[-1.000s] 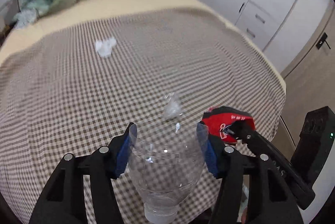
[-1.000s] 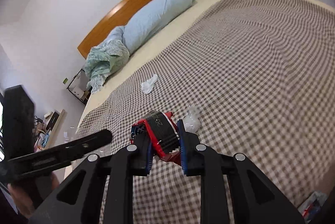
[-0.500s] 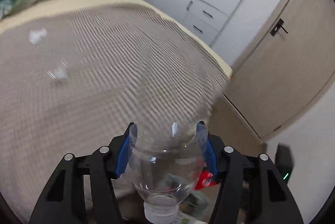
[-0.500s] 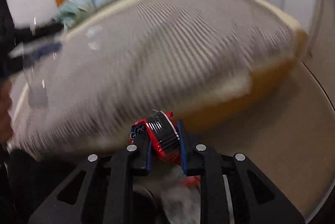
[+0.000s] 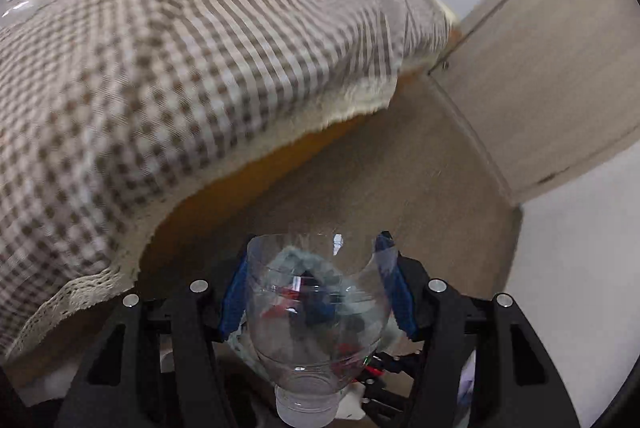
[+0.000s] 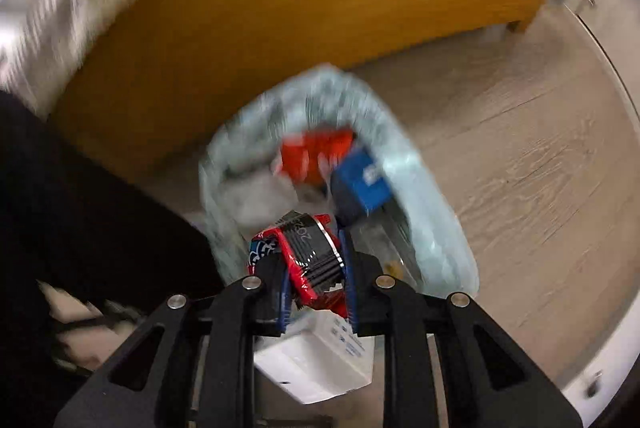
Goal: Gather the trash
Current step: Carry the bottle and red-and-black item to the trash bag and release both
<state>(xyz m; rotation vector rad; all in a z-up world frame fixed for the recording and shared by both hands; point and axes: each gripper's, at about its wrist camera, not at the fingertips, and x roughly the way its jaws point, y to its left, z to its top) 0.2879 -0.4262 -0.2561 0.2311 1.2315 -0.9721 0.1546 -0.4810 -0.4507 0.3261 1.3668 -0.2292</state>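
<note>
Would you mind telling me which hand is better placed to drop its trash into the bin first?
Right. Its tongs, which have just been opening, hold the red wrapper directly above the lined bin. The left tongs hold the cut bottle, and the bin shows only blurred behind it.

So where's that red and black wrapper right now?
The red and black wrapper sits between the right gripper's blue pads in the right wrist view, hanging just above the lined trash bin on the floor beside the wooden bed frame.
</note>
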